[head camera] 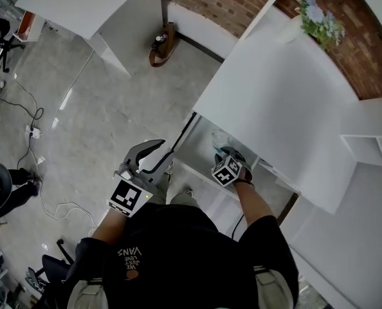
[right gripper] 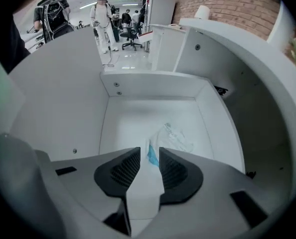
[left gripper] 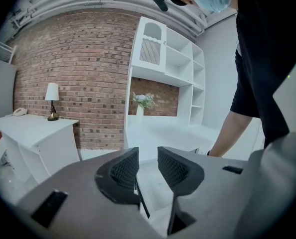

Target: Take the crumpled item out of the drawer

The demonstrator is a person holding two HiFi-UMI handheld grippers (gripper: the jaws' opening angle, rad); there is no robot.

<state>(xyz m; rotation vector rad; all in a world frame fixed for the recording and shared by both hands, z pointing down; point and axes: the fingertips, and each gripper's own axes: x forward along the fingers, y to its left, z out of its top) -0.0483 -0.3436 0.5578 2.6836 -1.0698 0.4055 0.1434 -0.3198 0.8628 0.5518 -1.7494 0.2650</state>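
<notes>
Your right gripper (right gripper: 149, 157) points down into the open drawer (right gripper: 153, 86), jaws spread. The crumpled item (right gripper: 177, 137) lies on the drawer floor just beyond them. Your left gripper (left gripper: 148, 158) is spread and empty.

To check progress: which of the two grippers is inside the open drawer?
The right gripper: it points down into the drawer, jaws apart over the crumpled plastic. The left gripper is outside it, empty.
</notes>
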